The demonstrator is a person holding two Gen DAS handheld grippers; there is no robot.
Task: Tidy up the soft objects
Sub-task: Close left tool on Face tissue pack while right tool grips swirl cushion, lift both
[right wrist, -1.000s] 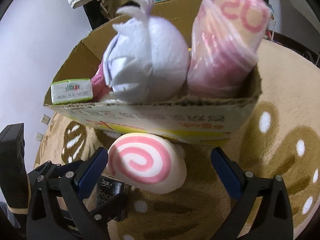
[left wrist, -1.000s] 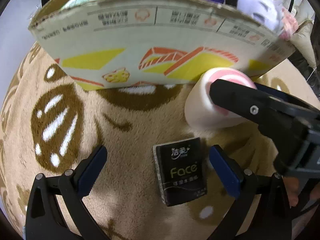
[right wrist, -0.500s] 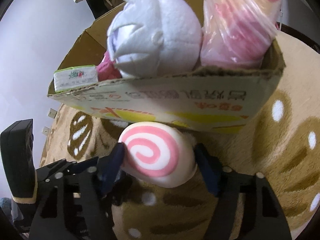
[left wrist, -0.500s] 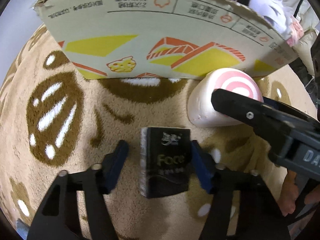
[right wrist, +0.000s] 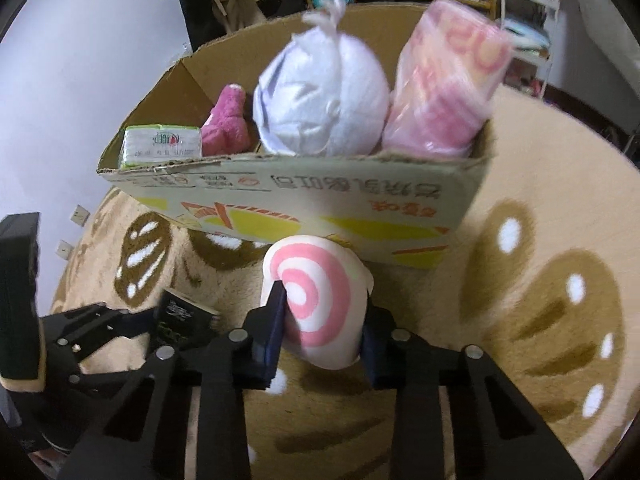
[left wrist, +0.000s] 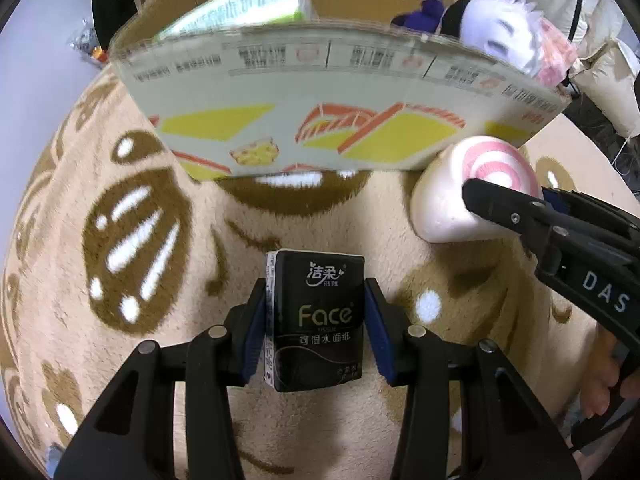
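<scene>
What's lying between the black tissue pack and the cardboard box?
Only bare patterned rug between the black tissue pack and the cardboard box, seen in the left wrist view.

Even indoor light, moderately bright. Strong fisheye bending, black vignette corners. Printed cardboard box (left wrist: 320, 92) motion-blurred in both views; pink plastic-wrapped roll (right wrist: 444, 84) smeared. Soft shadows on beige patterned rug (left wrist: 168, 360).

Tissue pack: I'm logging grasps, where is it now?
Left wrist view, centre: the tissue pack sits clamped in the left gripper, above the rug, before the box.
</scene>
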